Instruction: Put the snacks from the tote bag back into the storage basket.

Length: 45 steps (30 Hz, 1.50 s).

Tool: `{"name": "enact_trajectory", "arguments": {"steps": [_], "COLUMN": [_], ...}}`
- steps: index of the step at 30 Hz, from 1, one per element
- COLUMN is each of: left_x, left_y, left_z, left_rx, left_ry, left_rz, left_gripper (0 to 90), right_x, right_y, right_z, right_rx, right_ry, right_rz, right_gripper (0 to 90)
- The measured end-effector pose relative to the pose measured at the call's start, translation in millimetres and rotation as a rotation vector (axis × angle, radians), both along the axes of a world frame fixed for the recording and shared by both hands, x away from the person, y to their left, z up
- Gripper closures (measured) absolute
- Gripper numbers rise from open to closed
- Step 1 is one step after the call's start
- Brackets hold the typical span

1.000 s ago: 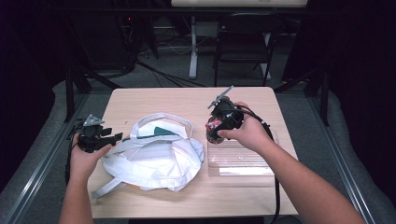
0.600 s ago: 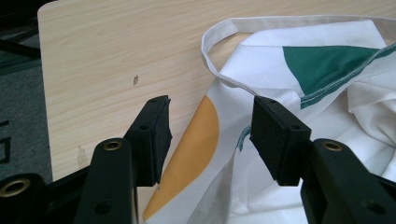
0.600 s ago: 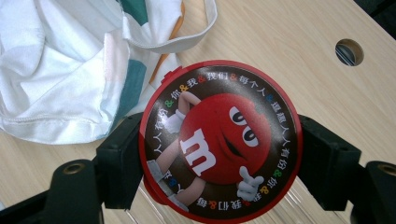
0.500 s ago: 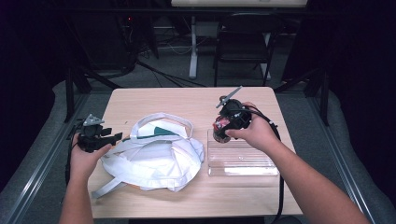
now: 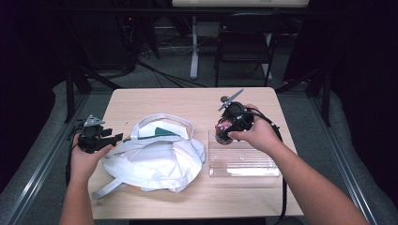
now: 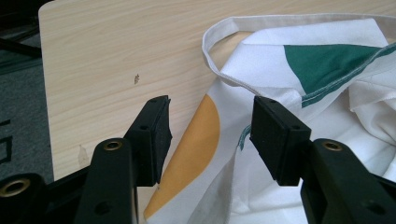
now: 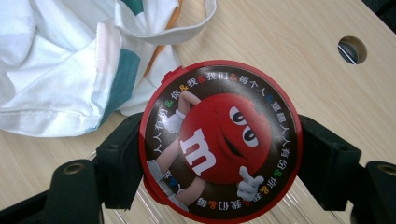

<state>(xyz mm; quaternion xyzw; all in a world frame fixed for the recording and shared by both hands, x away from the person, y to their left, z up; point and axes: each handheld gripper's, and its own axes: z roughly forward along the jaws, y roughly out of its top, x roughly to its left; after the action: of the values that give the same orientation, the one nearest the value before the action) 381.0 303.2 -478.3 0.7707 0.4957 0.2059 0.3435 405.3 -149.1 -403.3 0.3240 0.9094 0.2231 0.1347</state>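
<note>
The table (image 5: 187,101) is pale wood-grain laminate, smooth and matt, with a few small scuffs. The bag (image 5: 155,157) is white woven cloth, soft and creased, with stitched hems and matt green and orange printed patches. The tin (image 7: 219,140) has a glossy printed lid with a red rim that looks like smooth plastic or painted metal. The tray (image 5: 244,161) is clear ribbed plastic with a slight shine. The jaws of both grippers are matt black plastic with brass-coloured screw inserts.

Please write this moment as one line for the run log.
right gripper: shut on round red tin, above clear tray | left gripper: open, over white bag | table
</note>
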Motion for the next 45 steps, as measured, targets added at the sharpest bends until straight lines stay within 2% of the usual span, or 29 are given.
{"name": "enact_trajectory", "arguments": {"steps": [6, 11, 12, 16, 20, 32, 45], "left_x": [0.3, 0.3, 0.4, 0.5, 0.4, 0.6, 0.1], "left_y": [-0.3, -0.5, -0.5, -0.6, -0.4, -1.2, -1.5], "left_z": [-0.2, -0.5, -0.5, -0.6, -0.6, -1.2, -2.3], "left_rx": [0.008, 0.009, 0.009, 0.011, 0.01, 0.017, 0.018], "left_ry": [0.005, 0.006, 0.006, 0.008, 0.008, 0.012, 0.011], "left_rz": [0.0, 0.0, 0.0, -0.001, 0.0, -0.003, -0.002], "left_gripper": [47.6, 47.6, 47.6, 47.6, 47.6, 47.6, 47.7], "right_x": [1.7, 3.1, 2.9, 4.4, 5.4, 10.4, 15.6], "right_y": [-2.0, -1.8, -1.4, 0.1, 1.5, 6.1, 9.8], "right_z": [-11.5, -18.1, -20.4, -25.2, -28.9, -47.6, -65.1], "right_rx": [0.0, -0.022, -0.012, -0.042, -0.034, -0.066, -0.061], "right_ry": [0.008, 0.021, 0.017, 0.021, 0.023, 0.042, 0.056], "right_rz": [0.012, 0.028, 0.023, 0.039, 0.038, 0.064, 0.073], "right_gripper": [25.3, 25.4, 25.3, 25.3, 25.3, 25.3, 25.3]}}
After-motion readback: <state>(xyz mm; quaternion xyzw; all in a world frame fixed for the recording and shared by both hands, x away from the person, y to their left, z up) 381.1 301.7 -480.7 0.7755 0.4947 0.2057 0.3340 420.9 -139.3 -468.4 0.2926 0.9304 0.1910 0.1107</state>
